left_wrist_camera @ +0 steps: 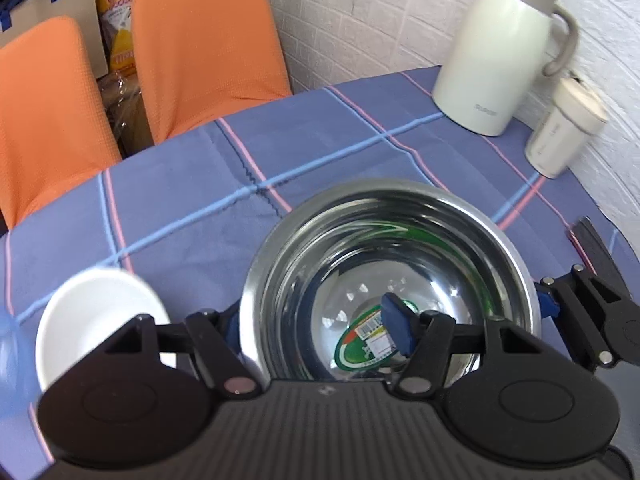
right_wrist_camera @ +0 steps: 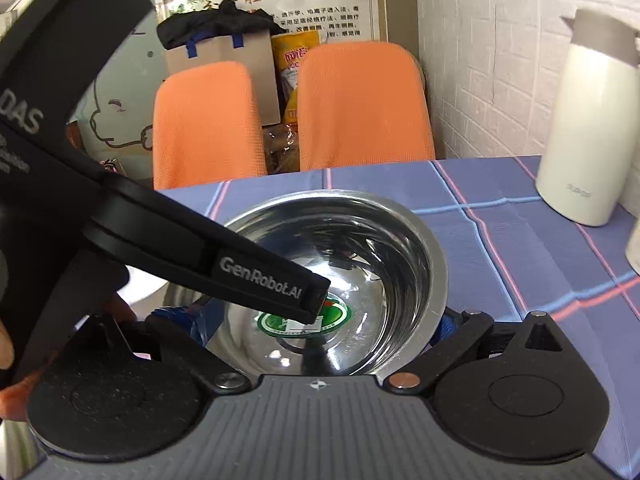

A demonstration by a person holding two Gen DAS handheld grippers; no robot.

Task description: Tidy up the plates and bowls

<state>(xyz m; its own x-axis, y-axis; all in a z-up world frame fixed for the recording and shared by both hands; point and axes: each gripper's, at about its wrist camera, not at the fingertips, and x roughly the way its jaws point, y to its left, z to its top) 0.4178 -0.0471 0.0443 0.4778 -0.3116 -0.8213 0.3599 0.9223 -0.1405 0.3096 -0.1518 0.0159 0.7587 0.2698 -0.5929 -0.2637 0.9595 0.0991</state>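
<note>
A steel bowl (left_wrist_camera: 400,240) with a green sticker on its bottom stands upright in the middle of both views. My left gripper (left_wrist_camera: 312,326) is open. Its left finger is outside the bowl's left rim and its blue right pad (left_wrist_camera: 396,328) hangs over the sticker, off the wall. In the right wrist view that finger (right_wrist_camera: 276,276) reaches in from the upper left. My right gripper (right_wrist_camera: 310,320) spans the steel bowl (right_wrist_camera: 400,248), a blue pad (right_wrist_camera: 444,324) against each outer side. A white bowl (left_wrist_camera: 100,312) lies left of the steel one.
A blue checked tablecloth (left_wrist_camera: 180,200) covers the table. A cream kettle (left_wrist_camera: 500,52) and a lidded cream cup (left_wrist_camera: 564,132) stand at the back right by the brick wall. Two orange chairs (right_wrist_camera: 360,108) are pushed against the far edge, with boxes and bags behind them.
</note>
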